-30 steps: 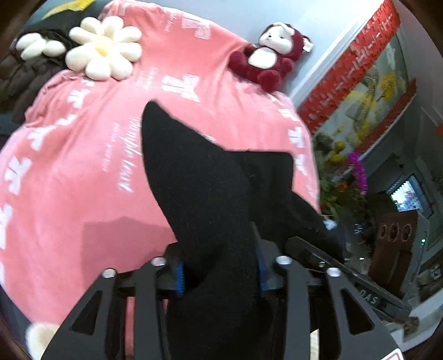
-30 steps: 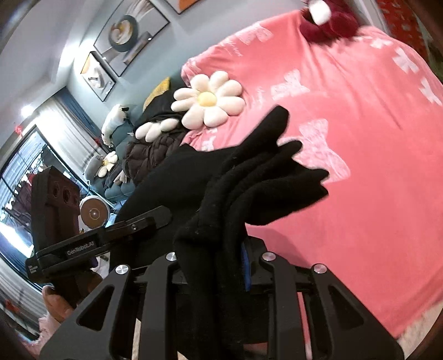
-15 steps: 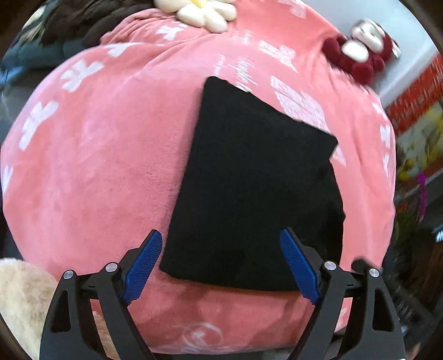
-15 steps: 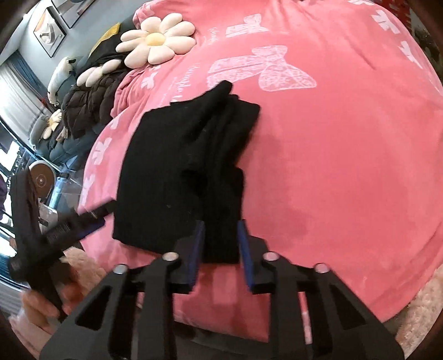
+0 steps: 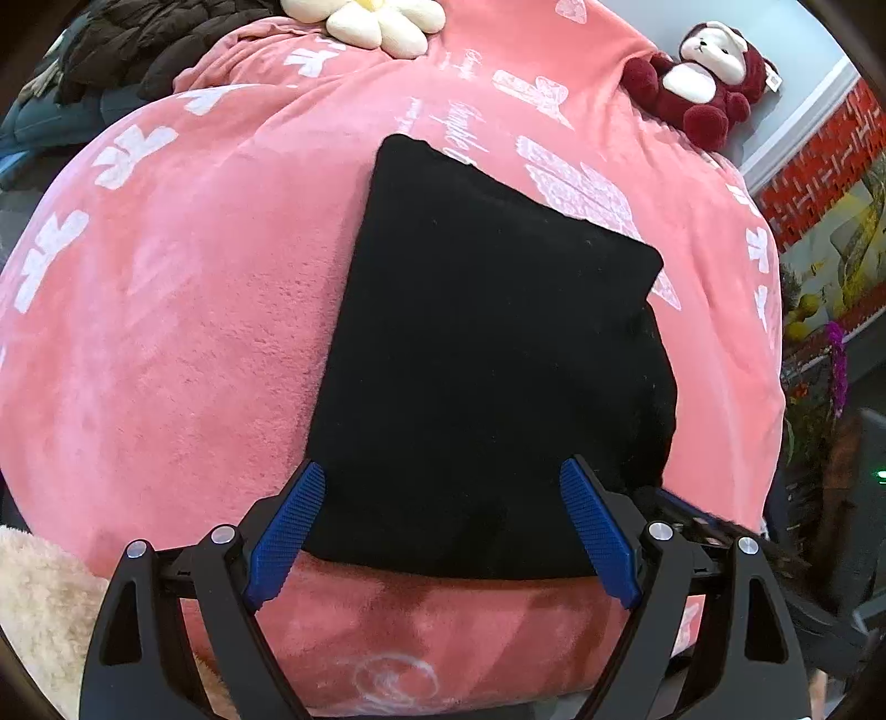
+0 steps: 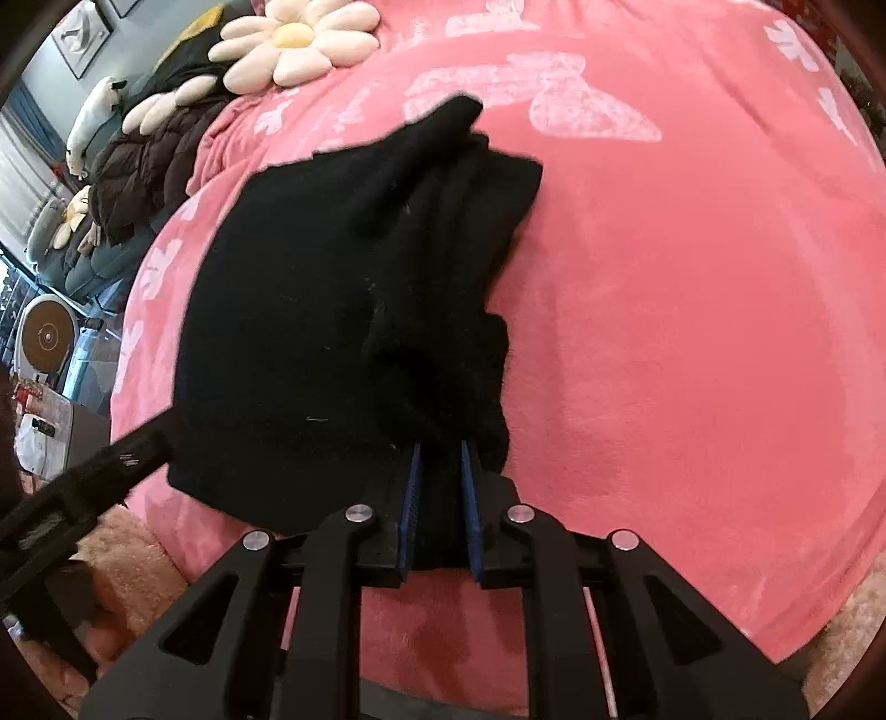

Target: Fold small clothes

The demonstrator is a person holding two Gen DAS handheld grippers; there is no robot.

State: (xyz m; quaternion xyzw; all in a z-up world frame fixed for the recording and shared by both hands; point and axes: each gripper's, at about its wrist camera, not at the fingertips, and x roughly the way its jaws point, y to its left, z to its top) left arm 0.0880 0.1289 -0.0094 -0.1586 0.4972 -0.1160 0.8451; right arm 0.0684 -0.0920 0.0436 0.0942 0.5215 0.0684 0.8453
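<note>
Where the pink blanket (image 5: 166, 343) spreads beyond both tongs, a cream flower cushion (image 5: 382, 22) and a dark quilted jacket (image 5: 144, 44) lie at its far edge, well apart from the work; a maroon plush toy (image 5: 703, 72) sits far ahead and to the right of the left tongs (image 5: 443, 531). Nothing stands between either tool and the black garment (image 5: 487, 354). The garment lies flat on the blanket directly ahead of the left tongs, a roughly rectangular folded panel whose long axis runs away from them, leaning slightly to the right, with one corner pointing toward the far printed lettering. The left tongs stand wide, their blue pads (image 5: 288, 526) to either side of the near hem, clear of the cloth. The right tongs (image 6: 440, 504) are drawn narrow and pinch the garment's bunched near right edge (image 6: 443, 387), where the fabric ridges lengthwise away from them. The left tool's black frame enters at the lower left of the right tongs.
</note>
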